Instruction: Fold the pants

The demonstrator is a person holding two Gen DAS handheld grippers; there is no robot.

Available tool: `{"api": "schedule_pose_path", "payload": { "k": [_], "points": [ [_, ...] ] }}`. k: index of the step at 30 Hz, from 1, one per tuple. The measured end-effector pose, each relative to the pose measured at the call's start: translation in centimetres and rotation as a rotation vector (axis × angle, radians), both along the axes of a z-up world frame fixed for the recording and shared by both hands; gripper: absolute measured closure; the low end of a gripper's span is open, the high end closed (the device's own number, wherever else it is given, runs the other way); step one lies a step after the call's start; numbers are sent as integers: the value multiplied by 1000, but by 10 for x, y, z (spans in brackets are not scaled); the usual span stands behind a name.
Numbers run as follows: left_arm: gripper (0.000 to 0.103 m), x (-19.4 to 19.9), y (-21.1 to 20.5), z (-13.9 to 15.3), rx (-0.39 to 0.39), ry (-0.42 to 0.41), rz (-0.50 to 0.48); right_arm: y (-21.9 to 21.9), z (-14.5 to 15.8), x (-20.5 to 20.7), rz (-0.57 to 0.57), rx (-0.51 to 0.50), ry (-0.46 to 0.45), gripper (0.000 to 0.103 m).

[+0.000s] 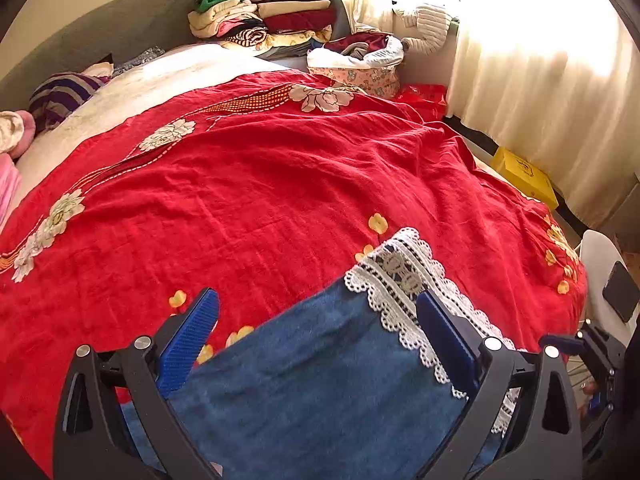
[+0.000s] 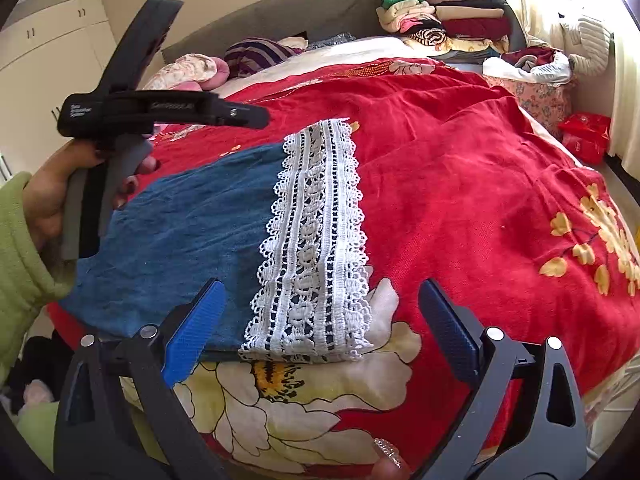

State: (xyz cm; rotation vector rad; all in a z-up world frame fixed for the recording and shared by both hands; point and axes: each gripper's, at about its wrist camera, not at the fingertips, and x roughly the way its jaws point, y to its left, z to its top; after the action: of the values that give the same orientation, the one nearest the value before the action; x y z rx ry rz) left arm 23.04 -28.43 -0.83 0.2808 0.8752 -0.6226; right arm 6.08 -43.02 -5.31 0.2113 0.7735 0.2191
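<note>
Blue denim pants (image 2: pixel 180 232) with a wide white lace hem (image 2: pixel 316 240) lie flat on the red flowered bedspread (image 2: pixel 460 184) near the bed's front edge. In the left wrist view the denim (image 1: pixel 320 376) and lace hem (image 1: pixel 400 276) fill the space between the fingers. My left gripper (image 1: pixel 318 334) is open and hovers over the denim, holding nothing. My right gripper (image 2: pixel 320 320) is open just above the near end of the lace hem, empty. The left gripper's black body (image 2: pixel 132 108) shows in the right wrist view, held by a hand.
Stacks of folded clothes (image 1: pixel 272 12) sit at the bed's far end by the grey headboard (image 1: pixel 100 36). A floral basket of clothes (image 1: pixel 356 68), a yellow box (image 1: pixel 524 178) and curtains (image 1: pixel 540 80) are to the right. Pillows (image 2: pixel 256 56) lie at the far left.
</note>
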Motion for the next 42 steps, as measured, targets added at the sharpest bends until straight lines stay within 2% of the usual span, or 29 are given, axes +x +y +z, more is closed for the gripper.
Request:
{"api": "schedule_pose_path", "payload": {
  "k": [8, 12, 14, 15, 16, 18, 20, 26, 29, 32, 34, 35, 37, 39, 42],
  "points": [
    [5, 14, -18, -18, 10, 7, -36, 0, -5, 3, -15, 46, 20, 12],
    [7, 21, -20, -30, -35, 72, -53, 3, -7, 5, -16, 54, 21, 12],
    [13, 22, -22, -36, -38, 84, -60, 6, -8, 5, -5, 53, 24, 13],
    [20, 23, -22, -39, -40, 96, -65, 8, -8, 5, -1, 48, 24, 17],
    [25, 23, -23, -44, -43, 110, -73, 9, -9, 5, 3, 46, 25, 25],
    [33, 22, -25, -48, -46, 122, -83, 12, -9, 3, 18, 39, 24, 34],
    [38, 21, -26, -51, -59, 133, -91, 17, -11, 2, 34, 22, 25, 34],
    [38, 21, -20, -54, -87, 159, -74, 21, -14, 6, 26, 31, 34, 34],
    [41, 15, -21, -54, -78, 144, -81, 25, -13, 6, 37, 11, 34, 45],
    [51, 13, -20, -54, -87, 149, -75, 28, -13, 6, 57, 2, 28, 58],
    [60, 10, -20, -54, -82, 150, -80, 31, -12, 5, 84, 15, 20, 74],
    [64, 9, -20, -53, -78, 148, -84, 32, -12, 5, 95, 21, 19, 76],
    [76, 7, -19, -51, -87, 151, -93, 37, -10, 3, 114, 32, 6, 80],
    [81, 6, -14, -46, -101, 139, -97, 40, -7, 3, 127, 49, -4, 81],
    [86, 3, 1, -35, -164, 121, -111, 46, 3, 1, 153, 64, -33, 82]
  ]
}}
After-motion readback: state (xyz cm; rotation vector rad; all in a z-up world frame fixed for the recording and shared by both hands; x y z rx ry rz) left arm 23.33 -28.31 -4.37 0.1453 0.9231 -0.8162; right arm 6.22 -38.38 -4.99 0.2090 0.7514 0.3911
